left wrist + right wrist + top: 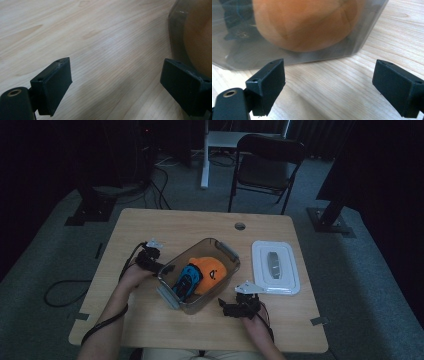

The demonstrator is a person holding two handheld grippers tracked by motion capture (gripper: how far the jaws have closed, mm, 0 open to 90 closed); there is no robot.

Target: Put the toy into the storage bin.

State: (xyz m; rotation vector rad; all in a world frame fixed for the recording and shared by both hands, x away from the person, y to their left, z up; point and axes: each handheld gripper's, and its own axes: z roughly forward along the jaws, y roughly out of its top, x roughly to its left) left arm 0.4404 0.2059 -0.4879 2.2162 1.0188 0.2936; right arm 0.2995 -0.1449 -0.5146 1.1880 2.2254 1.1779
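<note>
The bin (200, 275) sits mid-table, its long axis running on a slant from near-left to far-right in the high view, one handle (168, 297) at the near-left end and the other (227, 251) at the far-right. Inside lie an orange toy (212, 271) and a blue car (187, 280), the car lined up along the same slant.

My left tongs (167, 269) stand wide open with nothing between them, low over the table (150, 227) just beside the bin's left wall; in the left gripper view the wall (177, 37) rises right next to one pad. My right tongs (221, 306) are open too, empty, near the bin's near-right side; the right gripper view faces that clear wall (367, 30) with bare wood between the pads.

The lid (275, 266) lies flat to the right, apart from the bin, close to the right edge. Open wood lies left, far and near.
</note>
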